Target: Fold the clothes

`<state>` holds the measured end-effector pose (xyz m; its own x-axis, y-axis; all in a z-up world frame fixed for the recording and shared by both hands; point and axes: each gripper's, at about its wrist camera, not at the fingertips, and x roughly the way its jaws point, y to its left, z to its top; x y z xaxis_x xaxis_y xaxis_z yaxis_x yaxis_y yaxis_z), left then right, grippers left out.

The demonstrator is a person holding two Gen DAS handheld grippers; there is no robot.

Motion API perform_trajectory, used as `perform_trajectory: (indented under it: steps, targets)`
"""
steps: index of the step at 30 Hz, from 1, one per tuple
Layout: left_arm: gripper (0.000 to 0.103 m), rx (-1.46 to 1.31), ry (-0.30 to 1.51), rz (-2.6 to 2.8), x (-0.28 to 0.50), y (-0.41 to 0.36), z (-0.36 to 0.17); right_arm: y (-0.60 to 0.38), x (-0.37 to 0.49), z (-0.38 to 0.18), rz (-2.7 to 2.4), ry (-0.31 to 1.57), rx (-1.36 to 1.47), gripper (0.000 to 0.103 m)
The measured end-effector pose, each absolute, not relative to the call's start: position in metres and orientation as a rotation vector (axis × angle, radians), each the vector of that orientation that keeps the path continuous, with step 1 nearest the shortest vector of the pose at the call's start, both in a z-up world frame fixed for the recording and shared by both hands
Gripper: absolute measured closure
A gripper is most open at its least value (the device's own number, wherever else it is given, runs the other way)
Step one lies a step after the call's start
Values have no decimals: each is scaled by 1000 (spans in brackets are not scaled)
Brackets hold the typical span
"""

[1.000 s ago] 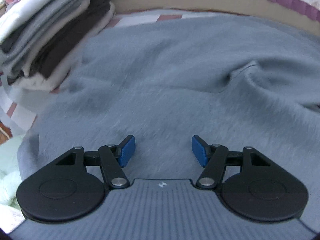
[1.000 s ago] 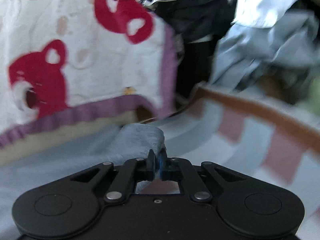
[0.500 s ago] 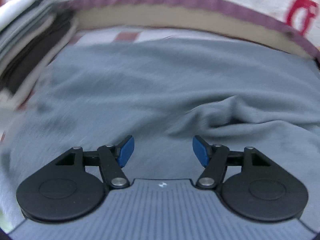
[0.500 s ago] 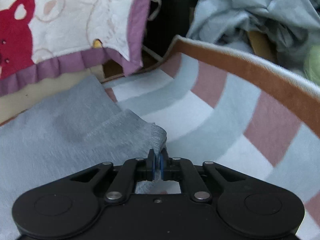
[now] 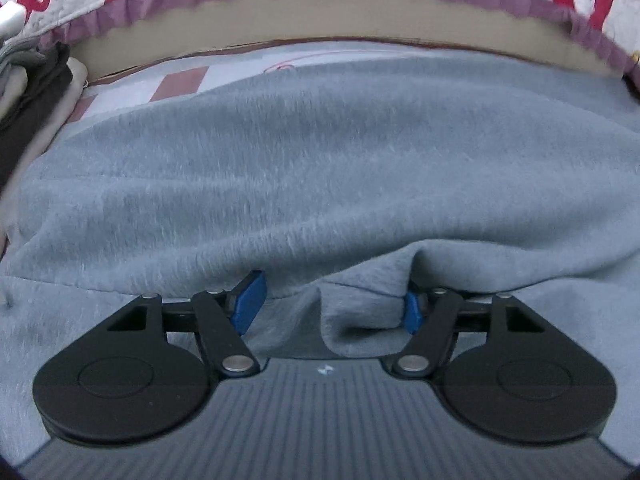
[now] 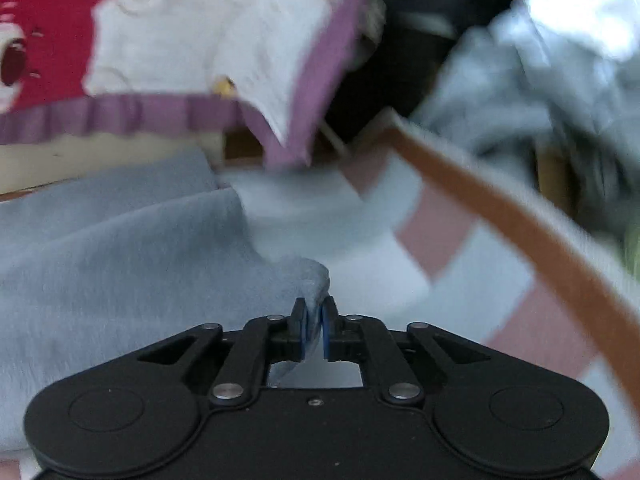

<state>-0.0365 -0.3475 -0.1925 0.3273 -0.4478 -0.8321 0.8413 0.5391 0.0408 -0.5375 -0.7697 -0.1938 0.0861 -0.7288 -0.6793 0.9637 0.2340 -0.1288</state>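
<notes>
Both claws on grey garment (image 5: 320,168), crosswise.

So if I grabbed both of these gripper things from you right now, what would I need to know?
Right gripper: shut on a corner of the grey garment; keep that pinch.
Left gripper: open, low over the same garment, a raised fold of cloth between its fingers, not clamped.
The garment lies spread on the striped blanket, with a fold running across its near part. A stack of folded clothes sits to the left.
Left to do: probably close the left gripper on that fold, finish folding, then add the garment to the stack.
</notes>
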Motion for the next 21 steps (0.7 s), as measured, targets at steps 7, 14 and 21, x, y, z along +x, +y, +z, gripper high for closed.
perform_trajectory:
  steps: [7,14,21]
  targets:
    - [47,507,876,-904,-35,-345,-187,-754,-589,-183,-1218,644,629,58]
    - [47,506,891,-923,-45,-342,-181,-725,-634,-169,-1091,712,741,48]
    - [47,497,901,-916,-47,-342,-178,-696,-616,-191,-1022,751,635,77]
